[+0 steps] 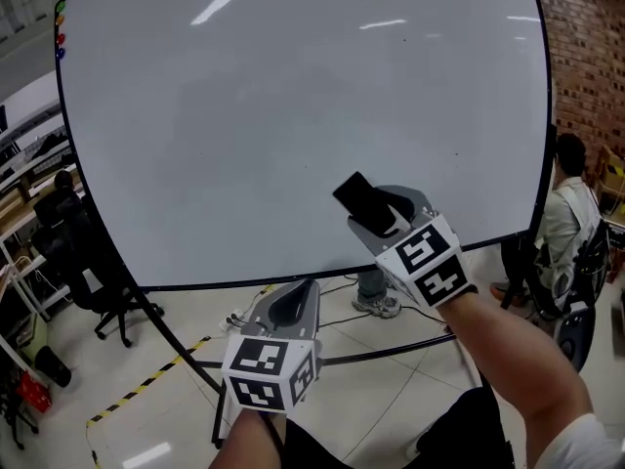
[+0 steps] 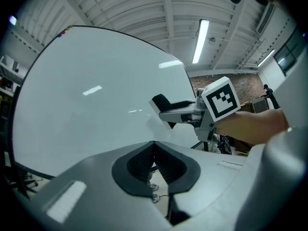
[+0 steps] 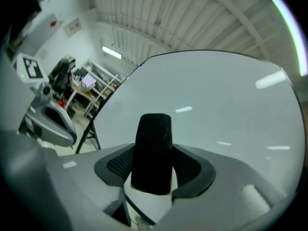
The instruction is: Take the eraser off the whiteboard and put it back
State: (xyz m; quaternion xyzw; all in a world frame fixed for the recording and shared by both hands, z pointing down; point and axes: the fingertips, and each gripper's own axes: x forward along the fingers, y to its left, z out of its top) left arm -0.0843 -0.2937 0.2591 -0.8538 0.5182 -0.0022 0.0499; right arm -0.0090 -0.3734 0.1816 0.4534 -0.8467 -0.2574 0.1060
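A large blank whiteboard [image 1: 293, 115] fills the head view. My right gripper [image 1: 379, 209] is shut on the eraser [image 1: 359, 199], a white block with a black felt face, and holds it just in front of the board's lower middle. In the right gripper view the eraser [image 3: 153, 153] stands upright between the jaws, its felt toward the whiteboard [image 3: 221, 105]. My left gripper [image 1: 293, 303] hangs lower, below the board's bottom edge, shut with nothing in it. The left gripper view shows its jaws [image 2: 154, 146] meeting at the tip, with the eraser [image 2: 162, 104] and the right gripper beyond.
Coloured magnets [image 1: 60, 32] sit at the board's top left corner. A person [image 1: 568, 213] sits at the right beside a brick wall. Black office chairs [image 1: 78, 252] and desks stand at the left. Yellow-black tape [image 1: 146, 384], cables and the board's stand legs cross the floor below.
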